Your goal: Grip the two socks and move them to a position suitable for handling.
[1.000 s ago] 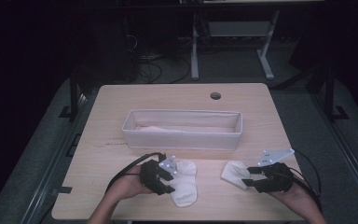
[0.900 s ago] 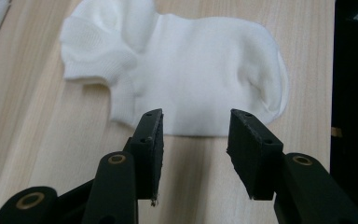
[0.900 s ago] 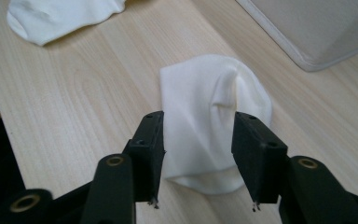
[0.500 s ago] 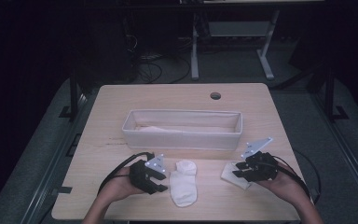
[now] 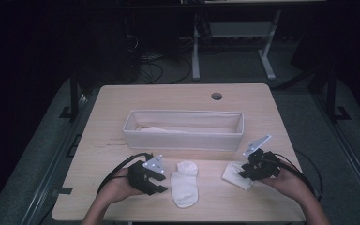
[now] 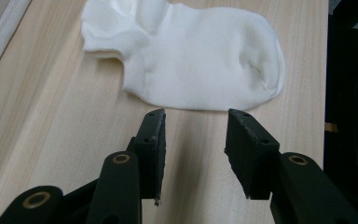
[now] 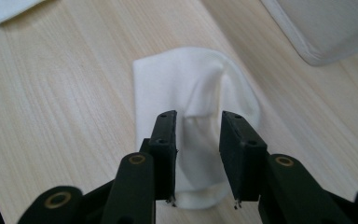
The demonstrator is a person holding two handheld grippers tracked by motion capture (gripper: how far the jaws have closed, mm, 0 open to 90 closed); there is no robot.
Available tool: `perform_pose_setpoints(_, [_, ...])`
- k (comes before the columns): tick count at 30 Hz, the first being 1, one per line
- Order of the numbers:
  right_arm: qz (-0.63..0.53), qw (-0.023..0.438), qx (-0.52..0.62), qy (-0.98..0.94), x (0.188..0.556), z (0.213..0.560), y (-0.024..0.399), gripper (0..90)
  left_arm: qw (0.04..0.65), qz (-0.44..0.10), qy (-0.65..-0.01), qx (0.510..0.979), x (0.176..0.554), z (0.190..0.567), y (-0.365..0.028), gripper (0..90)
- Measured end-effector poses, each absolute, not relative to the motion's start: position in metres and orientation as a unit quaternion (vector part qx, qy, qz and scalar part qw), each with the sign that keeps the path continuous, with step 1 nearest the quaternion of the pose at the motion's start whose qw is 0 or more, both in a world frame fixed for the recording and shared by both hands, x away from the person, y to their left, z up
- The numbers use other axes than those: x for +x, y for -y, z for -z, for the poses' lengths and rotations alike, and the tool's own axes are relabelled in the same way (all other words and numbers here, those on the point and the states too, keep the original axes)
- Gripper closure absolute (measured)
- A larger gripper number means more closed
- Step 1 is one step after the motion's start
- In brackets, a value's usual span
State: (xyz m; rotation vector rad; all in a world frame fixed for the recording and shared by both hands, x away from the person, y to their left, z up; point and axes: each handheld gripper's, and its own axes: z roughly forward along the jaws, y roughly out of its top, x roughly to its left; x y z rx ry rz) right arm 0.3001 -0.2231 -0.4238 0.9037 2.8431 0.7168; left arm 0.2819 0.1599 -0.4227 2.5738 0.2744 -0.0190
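Two white knit socks lay on the pale wood-grain table, both on the person's side of the long white fabric bin. The flat ankle sock with its ribbed cuff sat in front of the bin's middle, clear of the left gripper, whose jaws stood spread and empty. The folded sock lay in front of the bin's right end; the right gripper had just opened slightly, its jaws straddling a raised fold, seemingly without pressing it.
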Motion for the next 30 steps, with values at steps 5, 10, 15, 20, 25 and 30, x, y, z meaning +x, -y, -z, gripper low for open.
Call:
perform_pose_setpoints(5, [-0.224, 0.024, 0.303, -0.926, 0.300, 0.426, 0.227, 58.4, 0.274, 0.008, -0.104, 0.956, 0.282, 0.424, -0.161, 57.5])
perform_pose_setpoints(10, [-0.206, 0.031, 0.302, -0.930, 0.301, 0.431, 0.225, 53.4, 0.277, 0.008, -0.106, 0.955, 0.283, 0.423, -0.164, 57.4])
perform_pose_setpoints(15, [-0.188, 0.041, 0.290, -0.937, 0.300, 0.437, 0.217, 52.2, 0.281, 0.010, -0.108, 0.954, 0.282, 0.422, -0.166, 57.4])
perform_pose_setpoints(20, [-0.175, 0.052, 0.282, -0.942, 0.296, 0.442, 0.209, 56.1, 0.283, 0.012, -0.110, 0.953, 0.283, 0.422, -0.166, 57.4])
perform_pose_setpoints(25, [-0.182, 0.048, 0.289, -0.939, 0.294, 0.442, 0.211, 64.0, 0.280, 0.015, -0.108, 0.954, 0.282, 0.424, -0.163, 57.5])
perform_pose_setpoints(30, [-0.188, 0.047, 0.285, -0.939, 0.292, 0.442, 0.213, 73.6, 0.277, 0.021, -0.111, 0.954, 0.285, 0.427, -0.159, 57.9])
